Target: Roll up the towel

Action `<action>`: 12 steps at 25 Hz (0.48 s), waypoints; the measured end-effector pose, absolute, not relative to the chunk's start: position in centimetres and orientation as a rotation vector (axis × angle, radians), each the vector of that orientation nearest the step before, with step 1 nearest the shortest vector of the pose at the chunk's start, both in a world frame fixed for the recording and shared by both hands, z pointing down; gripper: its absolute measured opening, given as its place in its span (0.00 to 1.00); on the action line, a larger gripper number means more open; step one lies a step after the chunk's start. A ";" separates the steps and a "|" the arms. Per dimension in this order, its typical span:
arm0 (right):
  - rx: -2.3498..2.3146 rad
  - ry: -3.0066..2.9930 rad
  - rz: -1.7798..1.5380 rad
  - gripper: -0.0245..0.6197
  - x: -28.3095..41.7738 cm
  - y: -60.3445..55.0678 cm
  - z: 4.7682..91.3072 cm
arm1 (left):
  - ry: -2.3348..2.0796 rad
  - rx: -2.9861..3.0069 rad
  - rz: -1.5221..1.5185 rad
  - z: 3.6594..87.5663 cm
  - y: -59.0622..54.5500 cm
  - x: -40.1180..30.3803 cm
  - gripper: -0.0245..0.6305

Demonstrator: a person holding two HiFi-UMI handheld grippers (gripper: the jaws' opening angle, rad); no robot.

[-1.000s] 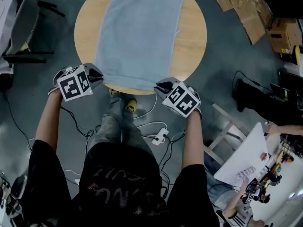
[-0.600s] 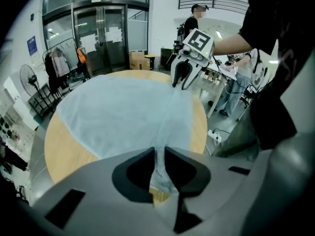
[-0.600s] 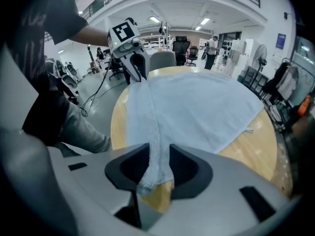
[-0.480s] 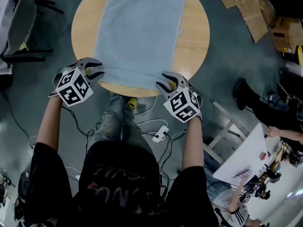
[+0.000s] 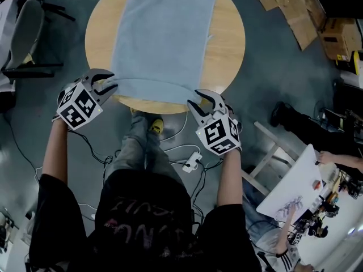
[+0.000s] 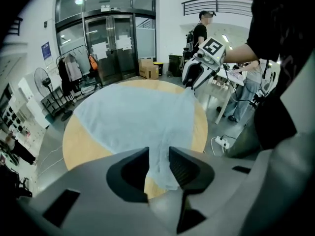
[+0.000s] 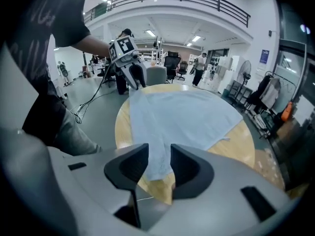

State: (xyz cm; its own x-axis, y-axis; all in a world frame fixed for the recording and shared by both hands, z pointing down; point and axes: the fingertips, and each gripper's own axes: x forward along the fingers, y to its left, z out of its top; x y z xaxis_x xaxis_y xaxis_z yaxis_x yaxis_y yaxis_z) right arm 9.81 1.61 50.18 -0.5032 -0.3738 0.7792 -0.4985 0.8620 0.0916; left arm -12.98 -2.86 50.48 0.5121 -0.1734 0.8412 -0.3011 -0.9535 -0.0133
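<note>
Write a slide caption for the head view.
Left gripper and right gripper, jaws just opened, straddle near corners of the towel.

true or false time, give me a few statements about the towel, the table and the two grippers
1. The towel lies on a square table. False: the table is round.
2. The towel is light blue. True.
3. The left gripper is shut on nothing. False: its jaws stand apart, having just been opening, with a towel corner between them.
4. The right gripper has a towel corner between its jaws. True; those jaws stand apart too, having just been opening.
5. The towel is fully rolled up. False: most of it lies flat.
</note>
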 end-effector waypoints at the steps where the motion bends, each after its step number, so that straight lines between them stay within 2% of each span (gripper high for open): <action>1: 0.623 -2.150 0.150 0.26 9.5 1.8 50.2 | -0.426 2.625 1.437 50.1 -2.9 -13.0 0.25; 9: 0.513 -2.101 -0.071 0.24 5.6 4.5 51.7 | -0.307 2.736 1.503 49.4 2.3 -9.8 0.23; 12: 0.495 -2.071 -0.068 0.26 5.0 4.3 53.3 | -0.334 2.737 1.547 51.1 2.4 -9.4 0.23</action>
